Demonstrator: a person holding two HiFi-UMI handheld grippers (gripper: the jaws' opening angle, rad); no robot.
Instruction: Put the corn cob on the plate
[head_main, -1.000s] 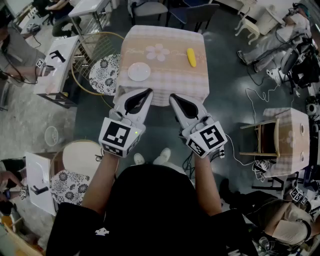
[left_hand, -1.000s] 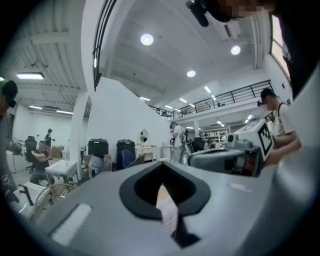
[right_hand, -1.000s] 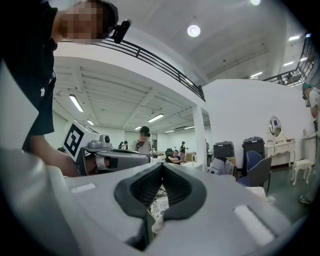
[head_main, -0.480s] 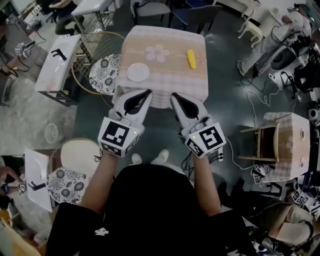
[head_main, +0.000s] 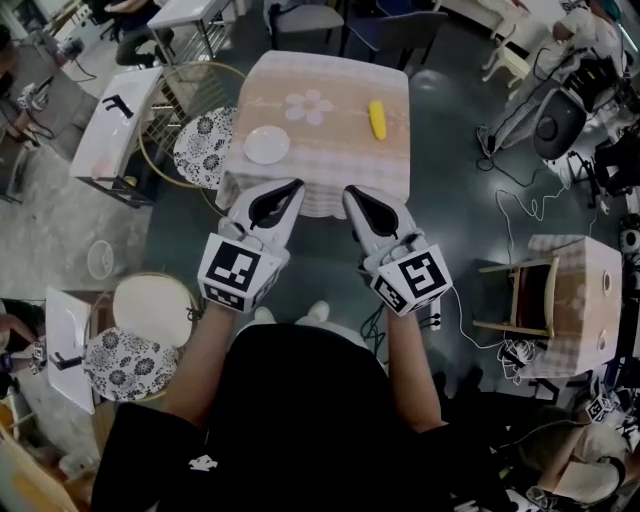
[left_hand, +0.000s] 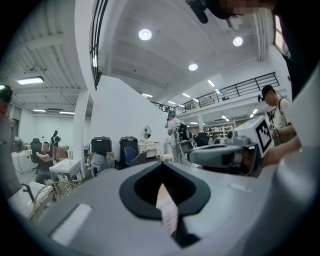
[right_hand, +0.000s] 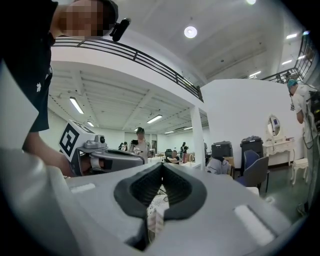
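Note:
A yellow corn cob (head_main: 378, 119) lies on the right part of a table with a pink checked cloth (head_main: 330, 160). A white plate (head_main: 266, 145) sits empty near that table's left front corner. Both grippers are held side by side in front of the table's near edge, short of both objects. My left gripper (head_main: 296, 184) (left_hand: 161, 163) is shut with nothing in it. My right gripper (head_main: 350, 190) (right_hand: 161, 164) is shut and empty too. Each gripper view looks level across the room and shows the other gripper beside it, not the corn or the plate.
Round wicker chairs with flowered cushions (head_main: 203, 152) (head_main: 128, 360) stand left of the table, next to white side tables (head_main: 112, 120). A small clothed table (head_main: 575, 290) with a wooden chair (head_main: 515, 295) is at the right. Cables (head_main: 520, 215) trail over the floor. People stand around the room's edges.
The floor and furniture have slid down and toward me in the head view as I moved closer to the table. Both grippers kept their pose and stayed shut.

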